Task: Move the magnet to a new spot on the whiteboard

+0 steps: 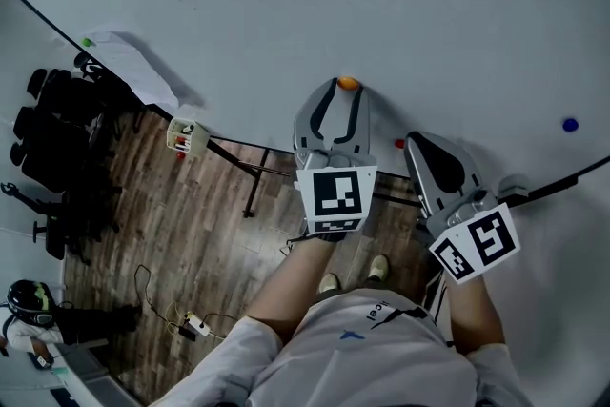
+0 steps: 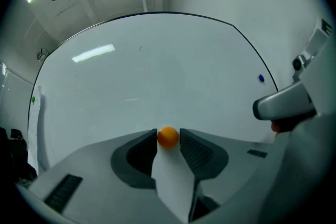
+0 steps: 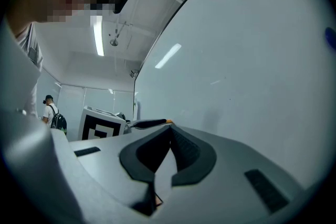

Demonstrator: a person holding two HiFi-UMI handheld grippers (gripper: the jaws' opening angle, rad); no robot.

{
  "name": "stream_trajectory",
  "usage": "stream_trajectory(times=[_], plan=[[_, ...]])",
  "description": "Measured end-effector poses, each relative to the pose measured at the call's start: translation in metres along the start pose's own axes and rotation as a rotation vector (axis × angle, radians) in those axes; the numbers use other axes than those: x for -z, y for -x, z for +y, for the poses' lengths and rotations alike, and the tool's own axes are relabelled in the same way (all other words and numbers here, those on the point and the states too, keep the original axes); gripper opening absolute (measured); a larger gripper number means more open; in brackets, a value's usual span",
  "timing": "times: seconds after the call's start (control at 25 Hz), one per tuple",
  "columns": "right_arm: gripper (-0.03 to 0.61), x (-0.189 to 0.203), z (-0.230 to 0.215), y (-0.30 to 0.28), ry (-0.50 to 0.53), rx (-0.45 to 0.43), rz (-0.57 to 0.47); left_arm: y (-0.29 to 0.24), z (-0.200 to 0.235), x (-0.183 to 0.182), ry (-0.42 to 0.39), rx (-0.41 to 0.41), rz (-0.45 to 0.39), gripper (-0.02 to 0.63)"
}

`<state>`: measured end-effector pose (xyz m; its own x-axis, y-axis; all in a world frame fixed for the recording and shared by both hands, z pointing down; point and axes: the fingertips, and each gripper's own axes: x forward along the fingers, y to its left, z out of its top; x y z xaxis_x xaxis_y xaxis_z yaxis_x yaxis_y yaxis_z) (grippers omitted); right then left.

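Orange magnet on the whiteboard, between the tips of the released left tongs. Right tongs clenched, empty, to its right.

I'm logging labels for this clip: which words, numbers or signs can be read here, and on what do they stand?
No text reads in full.
Shirt: short dark print, too small to read.
Shirt, lower: small blue logo, no letters legible.
Left cube and right cube: black-and-white square markers, no words.
Whiteboard: no writing.
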<state>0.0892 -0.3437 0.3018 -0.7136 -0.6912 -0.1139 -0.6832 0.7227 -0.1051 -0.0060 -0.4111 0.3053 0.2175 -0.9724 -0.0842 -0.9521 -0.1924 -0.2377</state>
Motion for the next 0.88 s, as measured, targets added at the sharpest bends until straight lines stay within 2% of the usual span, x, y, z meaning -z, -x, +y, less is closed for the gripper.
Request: stream_trajectory(times=[0.4,0.88], plan=[[0.014,-0.002,0.000,0.003,0.001,-0.005,-0.002,0.007,0.001,-0.002,0.012,-0.007,-0.004,0.129],[0.014,0.004,0.025,-0.005,0.017,-0.018,0.011,0.048,0.001,-0.002,0.061,0.058,-0.005,0.129]])
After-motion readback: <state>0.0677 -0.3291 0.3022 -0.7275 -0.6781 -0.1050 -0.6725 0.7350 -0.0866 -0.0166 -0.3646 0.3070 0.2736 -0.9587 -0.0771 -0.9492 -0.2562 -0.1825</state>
